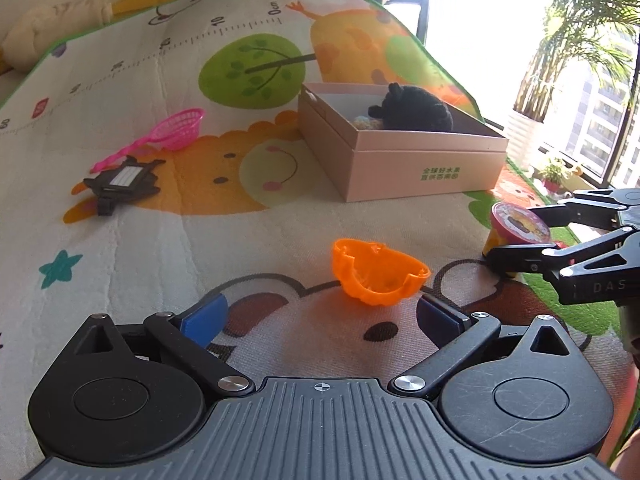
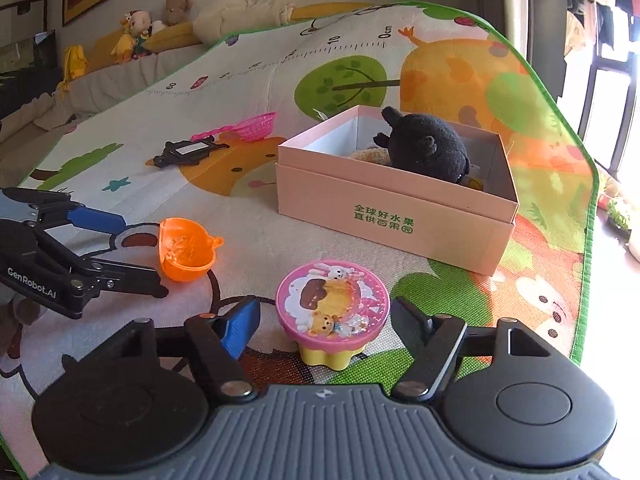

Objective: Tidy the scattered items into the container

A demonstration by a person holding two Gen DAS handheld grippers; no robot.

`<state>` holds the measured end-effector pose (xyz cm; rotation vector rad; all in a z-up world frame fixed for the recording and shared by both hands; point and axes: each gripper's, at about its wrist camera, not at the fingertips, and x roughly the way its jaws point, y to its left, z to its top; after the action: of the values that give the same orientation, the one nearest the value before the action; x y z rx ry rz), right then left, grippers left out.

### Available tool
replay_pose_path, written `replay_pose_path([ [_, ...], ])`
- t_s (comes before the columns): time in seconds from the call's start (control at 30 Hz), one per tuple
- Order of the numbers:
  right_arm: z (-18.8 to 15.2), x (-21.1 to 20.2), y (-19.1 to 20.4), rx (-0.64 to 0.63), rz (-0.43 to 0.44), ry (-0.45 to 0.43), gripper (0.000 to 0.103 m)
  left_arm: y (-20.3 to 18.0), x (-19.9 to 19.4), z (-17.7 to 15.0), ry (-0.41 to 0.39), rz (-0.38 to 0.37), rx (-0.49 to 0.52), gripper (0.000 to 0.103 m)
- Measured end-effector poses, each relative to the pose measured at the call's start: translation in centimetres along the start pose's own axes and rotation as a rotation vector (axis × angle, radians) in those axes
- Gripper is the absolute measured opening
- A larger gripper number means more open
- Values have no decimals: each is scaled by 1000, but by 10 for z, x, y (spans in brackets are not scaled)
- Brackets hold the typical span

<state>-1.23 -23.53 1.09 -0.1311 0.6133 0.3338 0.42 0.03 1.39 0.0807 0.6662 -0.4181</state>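
The pink cardboard box [image 2: 394, 216] sits right of centre in the right wrist view, open-topped, with green print on its near wall. Inside it a black plush toy [image 2: 426, 148] leans toward the far right corner, and a pale knitted thing shows beside it (too hidden to name).

In front of the box, low in the same view, stands a small yellow cup with a pink cartoon lid [image 2: 332, 306]. The right gripper [image 2: 320, 320] has its jaws on either side of this cup; a gap shows between each pad and the lid, so it is not clamped on it. In the left wrist view the same cup [image 1: 518, 226] appears at the right edge between the right gripper's black fingers [image 1: 520, 258].

An orange plastic half-shell [image 1: 378, 276] lies on its side on the play mat [image 1: 160, 240], just ahead of the left gripper [image 1: 320, 316], whose jaws are spread wide and grasp nothing. The shell lies beyond the blue pads [image 1: 204, 318], nearer the right-hand one, untouched as far as can be told.

At the left of the left wrist view lie a pink toy strainer [image 1: 176, 130] and, just below it, a black frame-shaped tag [image 1: 122, 182], touching or nearly touching the strainer's handle. Both are well apart from the box.

Stuffed toys [image 2: 152, 26] line the mat's far edge at the upper left of the right wrist view.
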Motion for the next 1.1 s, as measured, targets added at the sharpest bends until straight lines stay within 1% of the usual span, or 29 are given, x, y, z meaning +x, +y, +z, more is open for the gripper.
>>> replay_pose_path([
  [0.1,0,-8,-1,-4,0,-9,56,-9,-1,6,-18,-28,29,103],
  [0.3,-6,-25,0,-14,6,-10,56,-22,13,18,-41,-26,53,102],
  [0.47,-12,-34,3,-33,5,-10,56,-32,22,18,-38,-39,106,102],
  [0.6,-13,-38,5,-46,8,-18,56,-40,24,16,-41,-32,153,101],
  [0.73,-14,-36,8,-62,7,-13,56,-43,26,15,-41,-28,169,100],
  [0.77,-14,-35,8,-64,4,-10,56,-43,27,16,-40,-28,171,96],
  [0.8,-15,-35,8,-65,4,-6,56,-43,28,16,-38,-28,170,83],
  [0.83,-16,-35,8,-65,4,-4,56,-43,29,16,-34,-26,167,77],
  [0.87,-16,-34,8,-65,3,-3,56,-42,30,17,-31,-24,163,74],
  [0.9,-17,-34,8,-66,3,-2,57,-42,31,17,-32,-24,161,74],
  [0.97,-18,-34,8,-70,2,-2,63,-42,32,17,-30,-22,160,73],
  [1.03,-19,-35,9,-78,-6,-8,76,-42,32,16,-29,-22,162,70],
  [1.1,-19,-35,10,-91,-12,-15,78,-43,32,15,-25,-27,167,62],
])
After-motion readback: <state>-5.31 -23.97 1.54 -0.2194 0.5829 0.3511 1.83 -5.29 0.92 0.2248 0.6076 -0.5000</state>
